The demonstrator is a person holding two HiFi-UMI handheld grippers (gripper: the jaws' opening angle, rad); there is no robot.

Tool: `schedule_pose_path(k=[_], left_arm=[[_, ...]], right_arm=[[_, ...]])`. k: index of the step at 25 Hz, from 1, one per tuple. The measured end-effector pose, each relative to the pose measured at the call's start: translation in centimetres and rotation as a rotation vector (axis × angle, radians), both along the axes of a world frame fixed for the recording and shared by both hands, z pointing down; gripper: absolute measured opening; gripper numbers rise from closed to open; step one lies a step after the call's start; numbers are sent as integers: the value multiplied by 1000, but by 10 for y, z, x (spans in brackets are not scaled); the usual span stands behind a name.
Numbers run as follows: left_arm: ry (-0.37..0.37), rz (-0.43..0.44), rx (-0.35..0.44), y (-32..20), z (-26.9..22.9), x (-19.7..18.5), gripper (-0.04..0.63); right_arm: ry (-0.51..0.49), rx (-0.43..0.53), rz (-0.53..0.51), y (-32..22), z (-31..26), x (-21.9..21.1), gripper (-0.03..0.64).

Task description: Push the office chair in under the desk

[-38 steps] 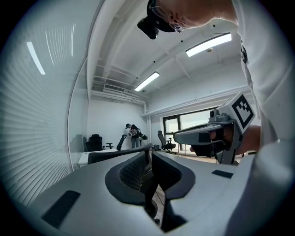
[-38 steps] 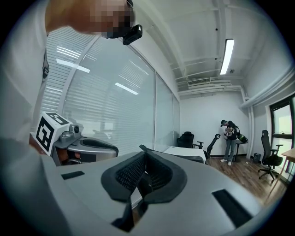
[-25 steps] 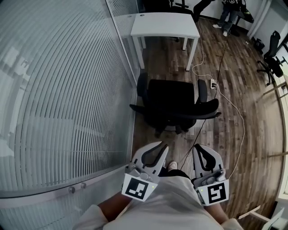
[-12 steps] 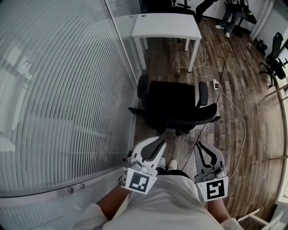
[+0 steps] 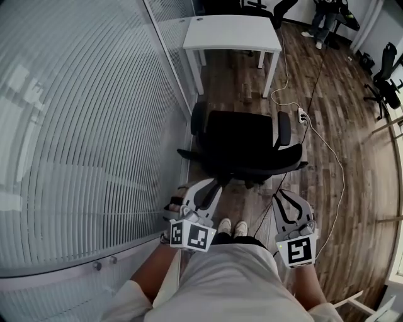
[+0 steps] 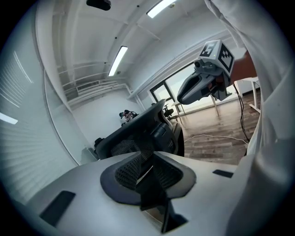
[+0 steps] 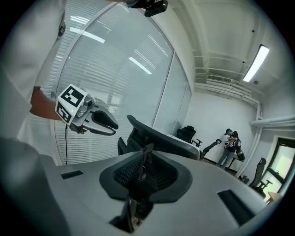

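Observation:
The black office chair [image 5: 242, 141] stands on the wood floor a short way out from the white desk [image 5: 232, 31], its backrest toward me. My left gripper [image 5: 213, 183] hovers just short of the backrest's left end. My right gripper [image 5: 283, 194] hangs a little short of the backrest's right end. Neither touches the chair. In the left gripper view, the left gripper [image 6: 146, 159] has its jaws together and the chair's [image 6: 133, 131] back lies beyond. In the right gripper view, the right gripper [image 7: 143, 156] is opening by a crack with nothing between its jaws.
A glass partition with blinds [image 5: 82, 126] runs along the left, close to the chair. A white cable and a power strip [image 5: 301, 116] lie on the floor right of the chair. Another office chair [image 5: 384, 75] and a person [image 5: 324, 19] are at the far right.
Both grippers have moved forward toward the chair's backrest, the left one also drifting left. The chair has stayed where it was.

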State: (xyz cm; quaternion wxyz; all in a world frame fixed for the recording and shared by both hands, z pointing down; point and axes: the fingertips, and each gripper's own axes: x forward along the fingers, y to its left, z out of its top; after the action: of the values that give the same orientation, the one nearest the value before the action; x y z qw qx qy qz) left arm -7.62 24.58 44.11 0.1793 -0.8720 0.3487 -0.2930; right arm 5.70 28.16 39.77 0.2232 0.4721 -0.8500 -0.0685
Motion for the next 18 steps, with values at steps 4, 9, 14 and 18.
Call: schedule_pose_path(k=[4,9,14,18], left_arm=[[-109,17,24,-11,26,-6,100],[-179,12,7,-24,46,-16,117],[-244,8,-10,-38,71,-24,121],[-287,4,-16,-47,82,-30,129]], right_arm=[[60,-20,5,-5,16,11,70],[140,-31,17,-13,31,23,107],[236,-41,25,-24,54,33,118],[281,-64,21,-32,72,41,126]])
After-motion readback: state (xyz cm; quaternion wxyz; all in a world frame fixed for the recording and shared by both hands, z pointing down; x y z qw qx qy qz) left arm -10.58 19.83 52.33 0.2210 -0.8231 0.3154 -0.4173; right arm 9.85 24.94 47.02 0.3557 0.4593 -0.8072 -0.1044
